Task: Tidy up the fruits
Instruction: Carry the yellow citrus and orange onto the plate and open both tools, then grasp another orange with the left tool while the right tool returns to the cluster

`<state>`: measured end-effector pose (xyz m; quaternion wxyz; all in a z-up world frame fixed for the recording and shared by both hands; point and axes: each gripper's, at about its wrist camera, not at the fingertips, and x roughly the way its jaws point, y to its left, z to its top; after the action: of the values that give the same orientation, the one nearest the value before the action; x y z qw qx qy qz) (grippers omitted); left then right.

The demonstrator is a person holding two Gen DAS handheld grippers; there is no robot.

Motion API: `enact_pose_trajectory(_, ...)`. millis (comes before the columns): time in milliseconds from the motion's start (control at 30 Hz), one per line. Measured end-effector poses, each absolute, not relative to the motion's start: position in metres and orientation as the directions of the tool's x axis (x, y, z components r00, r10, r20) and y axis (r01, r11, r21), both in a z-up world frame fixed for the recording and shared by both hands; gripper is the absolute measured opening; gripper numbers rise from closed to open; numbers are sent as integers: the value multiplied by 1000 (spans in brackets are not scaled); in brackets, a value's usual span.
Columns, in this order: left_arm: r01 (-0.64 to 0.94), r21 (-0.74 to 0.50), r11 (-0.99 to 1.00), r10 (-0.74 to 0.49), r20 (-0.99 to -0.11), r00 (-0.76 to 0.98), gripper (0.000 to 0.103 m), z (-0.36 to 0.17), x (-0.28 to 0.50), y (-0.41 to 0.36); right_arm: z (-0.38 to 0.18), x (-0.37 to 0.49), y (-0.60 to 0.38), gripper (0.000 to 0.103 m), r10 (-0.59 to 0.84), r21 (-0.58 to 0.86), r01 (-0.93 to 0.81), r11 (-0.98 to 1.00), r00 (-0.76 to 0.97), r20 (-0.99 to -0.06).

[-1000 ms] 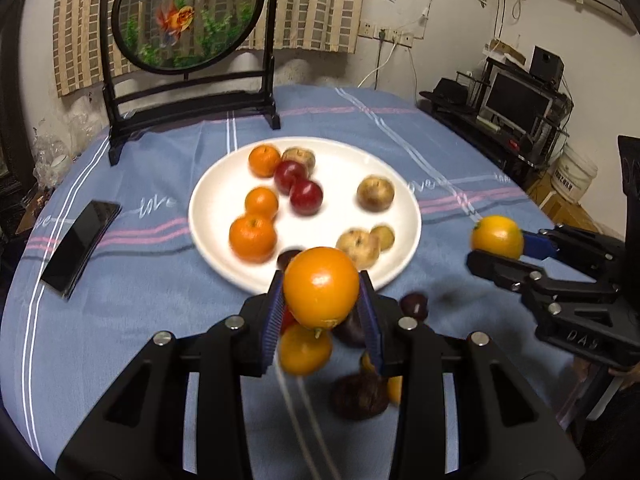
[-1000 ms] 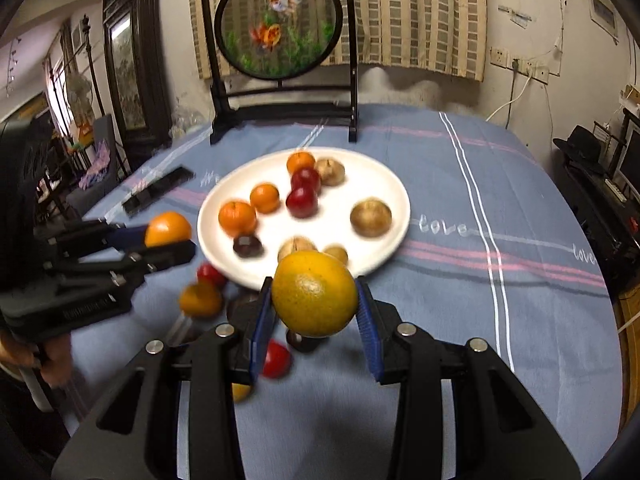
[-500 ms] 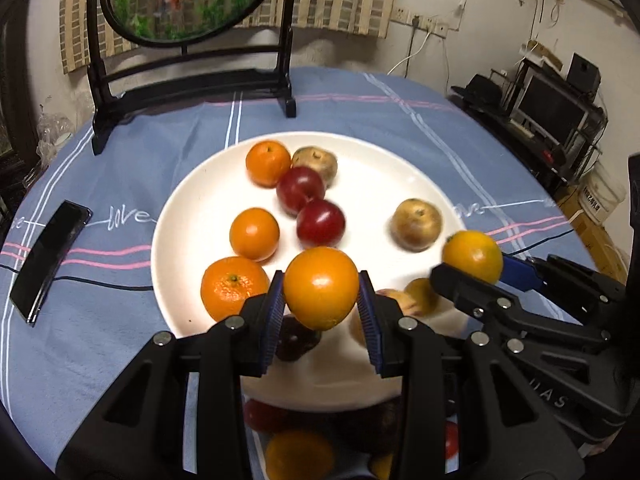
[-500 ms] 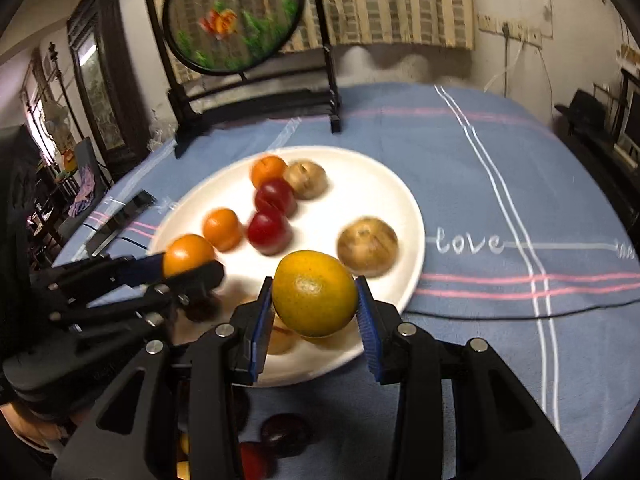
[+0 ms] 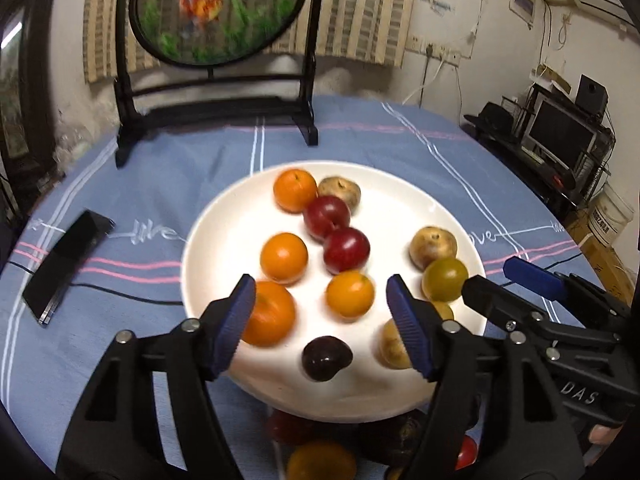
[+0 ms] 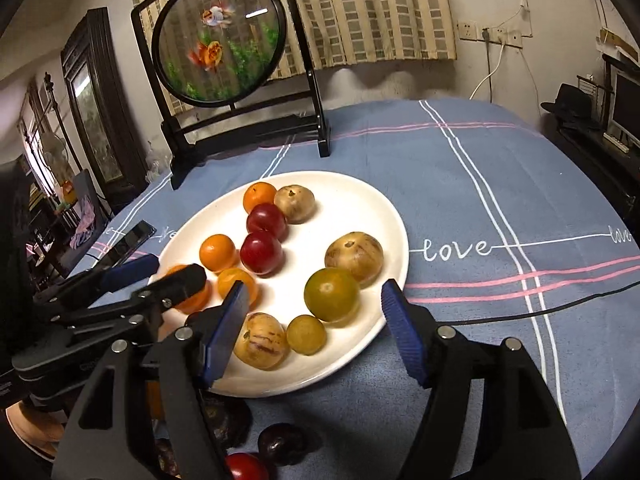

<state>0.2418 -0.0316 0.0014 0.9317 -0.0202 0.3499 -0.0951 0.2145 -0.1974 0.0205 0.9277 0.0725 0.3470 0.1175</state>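
A white plate (image 5: 400,196) (image 6: 360,200) on the blue tablecloth holds several oranges, red plums and brown fruits. My left gripper (image 5: 322,320) is open and empty over the plate's near side; an orange (image 5: 350,294) lies on the plate between its fingers. My right gripper (image 6: 312,320) is open and empty over the plate's near right; a greenish-yellow orange (image 6: 331,294) (image 5: 445,279) lies just beyond its fingers. Each gripper shows in the other's view, the right one (image 5: 516,284) and the left one (image 6: 160,276).
Loose fruits lie on the cloth before the plate: a dark plum (image 6: 282,444), a red one (image 6: 244,466), an orange (image 5: 320,462). A black phone (image 5: 66,264) lies at left. A round goldfish screen on a black stand (image 5: 216,12) stands behind. A thin cable (image 6: 540,308) crosses the cloth.
Both grippers opened and let go of their oranges, which now lie on the plate. Both grippers have pulled back a little from the plate.
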Motion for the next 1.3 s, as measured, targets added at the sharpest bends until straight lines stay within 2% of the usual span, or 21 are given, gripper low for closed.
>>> enact_pose_trajectory(200,151,-39,988,-141,-641,755,86,2,235,-31,20,213,-196,69,270,214,-170,962,716,-644)
enact_pose_trajectory(467,166,-101,981,-190,-683,706,87,-4,231,-20,19,213,-200,69,278,228,-168,959,706,-652)
enact_pose_trajectory(867,171,-144,975,-222,-719,659,87,-23,179,3,18,207,-198,69,304,245,-186,952,689,-658)
enact_pose_trajectory(1300,230,-92,969,-216,-770,600,87,-42,172,-10,9,189,-198,69,307,236,-199,951,677,-669)
